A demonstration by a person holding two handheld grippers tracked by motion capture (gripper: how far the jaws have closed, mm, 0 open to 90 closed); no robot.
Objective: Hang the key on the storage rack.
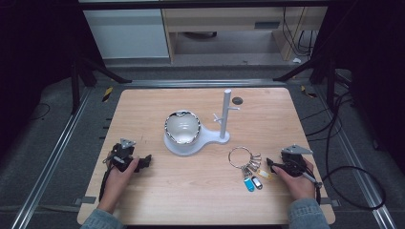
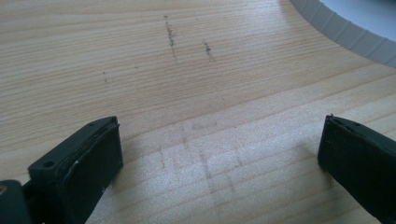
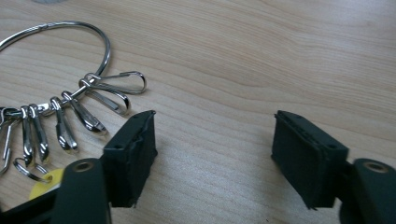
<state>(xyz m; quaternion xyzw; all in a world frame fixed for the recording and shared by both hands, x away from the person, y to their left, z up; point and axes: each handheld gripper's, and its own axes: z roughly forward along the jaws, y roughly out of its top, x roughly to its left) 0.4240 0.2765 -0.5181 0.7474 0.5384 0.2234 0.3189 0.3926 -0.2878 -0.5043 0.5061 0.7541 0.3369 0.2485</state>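
A metal key ring [image 1: 238,156] lies on the wooden table [image 1: 191,191] at the right front, with several clips and blue, silver and yellow tags [image 1: 253,180] fanned toward me. My right gripper [image 1: 271,165] rests just to its right, open. In the right gripper view the ring [image 3: 106,46] and its clips [image 3: 112,88] lie left of the open gripper [image 3: 215,140], whose jaws stand wide apart over bare wood. My left gripper [image 1: 145,161] rests at the left front, open; in the left gripper view this gripper [image 2: 219,140] has only wood between its jaws.
A white stand [image 1: 225,114] with short pegs rises from a white base [image 1: 210,138] at the table's middle; a shiny bowl [image 1: 182,126] sits on that base. The ribbed base rim [image 2: 336,30] is near the left gripper. A small dark disc [image 1: 237,100] lies behind the post.
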